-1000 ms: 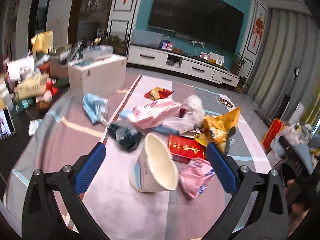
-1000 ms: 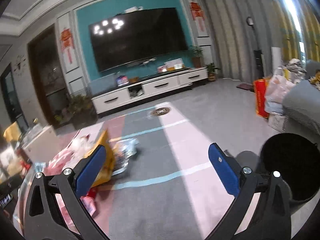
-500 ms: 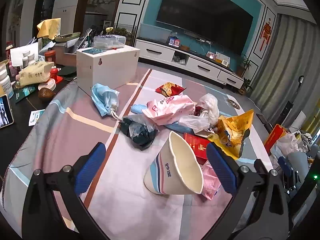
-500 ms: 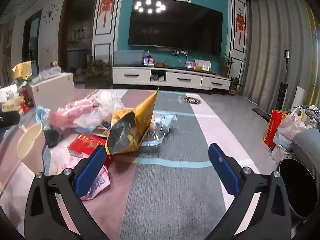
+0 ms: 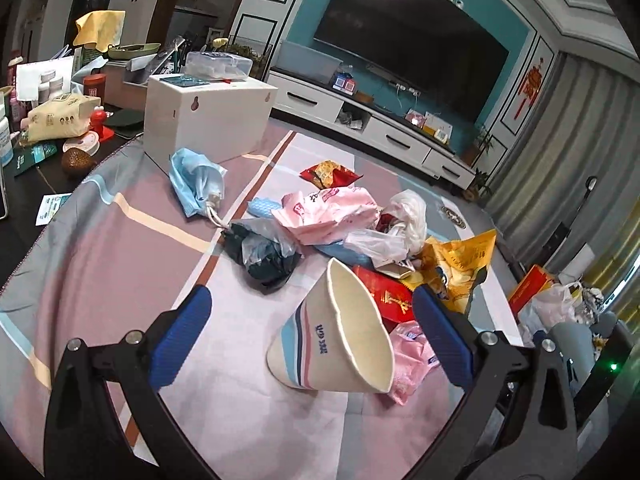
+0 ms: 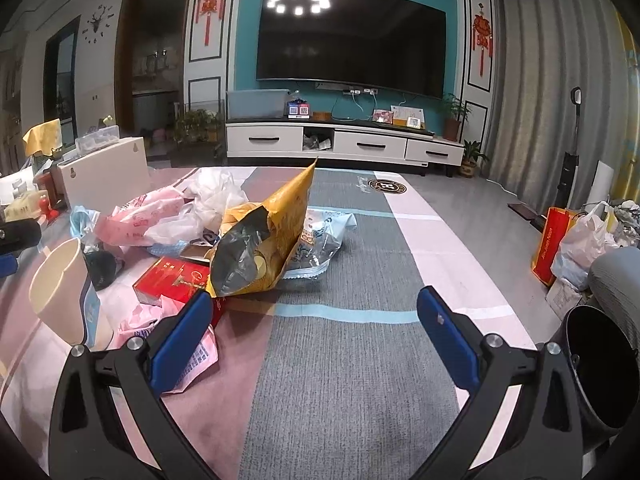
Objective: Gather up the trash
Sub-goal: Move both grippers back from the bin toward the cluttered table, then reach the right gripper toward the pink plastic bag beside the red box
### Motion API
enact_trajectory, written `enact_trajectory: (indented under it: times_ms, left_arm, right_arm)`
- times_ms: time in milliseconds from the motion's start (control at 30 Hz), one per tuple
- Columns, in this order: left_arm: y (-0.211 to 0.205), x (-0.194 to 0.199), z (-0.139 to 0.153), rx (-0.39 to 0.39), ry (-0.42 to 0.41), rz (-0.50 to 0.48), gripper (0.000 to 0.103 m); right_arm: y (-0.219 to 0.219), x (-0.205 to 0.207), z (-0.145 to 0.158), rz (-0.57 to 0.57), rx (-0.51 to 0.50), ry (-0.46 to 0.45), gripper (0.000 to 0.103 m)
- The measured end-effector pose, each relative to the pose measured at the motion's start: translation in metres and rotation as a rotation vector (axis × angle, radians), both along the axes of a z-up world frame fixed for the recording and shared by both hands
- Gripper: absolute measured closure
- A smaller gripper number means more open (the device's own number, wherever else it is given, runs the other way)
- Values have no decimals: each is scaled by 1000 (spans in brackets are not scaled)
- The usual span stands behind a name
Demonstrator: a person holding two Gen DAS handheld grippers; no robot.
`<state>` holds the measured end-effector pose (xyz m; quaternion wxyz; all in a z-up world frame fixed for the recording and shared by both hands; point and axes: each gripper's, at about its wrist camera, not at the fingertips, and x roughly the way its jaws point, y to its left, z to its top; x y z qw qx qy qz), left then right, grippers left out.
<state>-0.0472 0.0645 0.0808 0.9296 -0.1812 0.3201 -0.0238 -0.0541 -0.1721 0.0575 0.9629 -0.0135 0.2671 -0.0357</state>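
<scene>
Crinkly plastic trash litters the striped cloth counter [image 5: 120, 264], a squashed paper cup [image 5: 336, 344] lying between your wide-open left tongs [image 5: 310, 328], your right tongs [image 6: 316, 328] gaping beside the foil-lined yellow bag [image 6: 260, 248].

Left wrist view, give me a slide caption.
Open left tool faces a tipped paper cup among bags and wrappers on the tablecloth.
</scene>
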Motion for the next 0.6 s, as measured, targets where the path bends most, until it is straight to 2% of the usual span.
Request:
enact_trajectory:
  times_ms: [233, 400, 600]
  left_arm:
    - [2, 2, -6, -34, 9, 11, 3]
    - [-4, 3, -6, 42, 13, 5, 3]
    - [-11, 4, -10, 34, 27, -36, 3]
  right_arm:
    - [-7, 4, 0, 7, 79, 25, 3]
    - [-7, 4, -1, 6, 87, 28, 3]
    - [-7, 4, 0, 18, 106, 32, 3]
